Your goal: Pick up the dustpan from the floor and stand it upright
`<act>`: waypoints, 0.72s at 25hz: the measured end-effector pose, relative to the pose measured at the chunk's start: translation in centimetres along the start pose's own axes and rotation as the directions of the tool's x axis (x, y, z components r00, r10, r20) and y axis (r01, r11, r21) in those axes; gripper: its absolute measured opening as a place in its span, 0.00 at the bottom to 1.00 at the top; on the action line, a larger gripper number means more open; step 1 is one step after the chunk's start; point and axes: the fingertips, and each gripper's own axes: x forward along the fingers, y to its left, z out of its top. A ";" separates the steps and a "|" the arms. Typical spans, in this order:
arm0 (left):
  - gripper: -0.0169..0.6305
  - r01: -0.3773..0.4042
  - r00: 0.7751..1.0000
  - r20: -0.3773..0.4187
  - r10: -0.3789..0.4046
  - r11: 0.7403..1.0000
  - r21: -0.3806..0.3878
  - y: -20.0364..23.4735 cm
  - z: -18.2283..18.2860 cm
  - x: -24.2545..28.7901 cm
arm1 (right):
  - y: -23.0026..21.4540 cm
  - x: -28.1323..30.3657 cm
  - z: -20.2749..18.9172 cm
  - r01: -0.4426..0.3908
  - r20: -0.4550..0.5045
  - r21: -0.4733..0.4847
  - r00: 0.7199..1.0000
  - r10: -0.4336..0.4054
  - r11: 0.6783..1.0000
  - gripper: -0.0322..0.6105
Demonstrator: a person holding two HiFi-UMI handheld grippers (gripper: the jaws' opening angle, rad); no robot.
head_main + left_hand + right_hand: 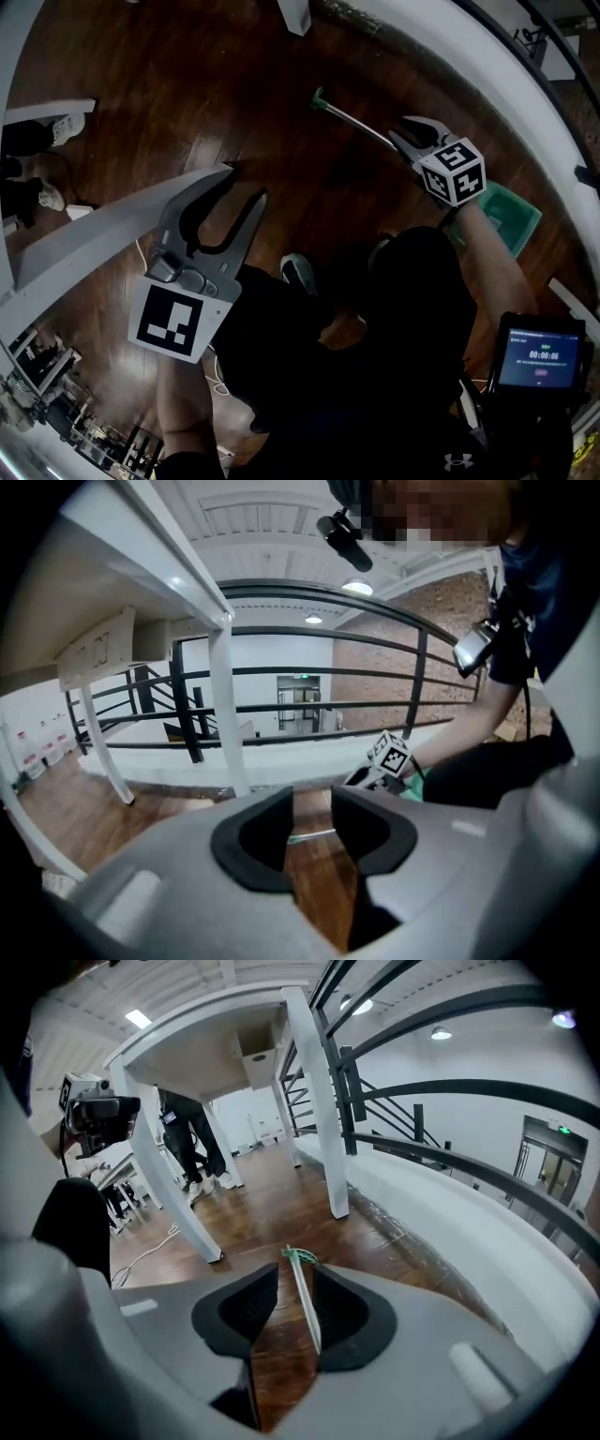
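Note:
The dustpan lies on the dark wood floor: a green pan (511, 220) at the right and a thin metal handle (356, 119) ending in a green tip (319, 98). My right gripper (405, 139) is low over the handle near the pan. In the right gripper view the handle (307, 1307) runs between the open jaws of that gripper (295, 1312), close to the right one, with its green tip (300, 1258) beyond them. My left gripper (242, 185) hangs open and empty to the left, well apart from the dustpan. Between its jaws (312, 827) only floor and a pale strip of handle show.
A white table stands at the left, with its edge (94, 234) and legs (323, 1119) near. A white curved kerb with black railing (487, 56) bounds the floor at the right. Someone's shoes (56, 127) stand at far left. A white cable (150, 1251) lies on the floor.

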 end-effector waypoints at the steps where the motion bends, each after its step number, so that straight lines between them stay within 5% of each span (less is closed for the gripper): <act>1: 0.23 0.012 1.000 -0.010 -0.012 1.000 0.007 0.7 -0.6 0.2 | -0.3 1.1 -0.1 -0.006 -0.004 -0.012 1.000 0.006 1.000 0.24; 6: 0.23 -0.041 0.999 0.007 0.041 0.998 0.046 5.3 -1.9 1.9 | -0.8 6.5 -1.2 -0.032 -0.038 -0.055 0.999 0.030 0.998 0.24; 11: 0.22 -0.073 0.995 0.068 0.072 0.997 0.002 5.7 -1.6 2.5 | -0.8 10.6 -3.0 -0.050 -0.090 -0.102 0.995 0.041 0.994 0.24; 18: 0.22 -0.147 0.989 0.020 0.146 0.988 0.048 6.3 -3.3 2.0 | 0.5 15.0 -6.5 -0.091 -0.228 -0.220 0.973 0.039 0.971 0.25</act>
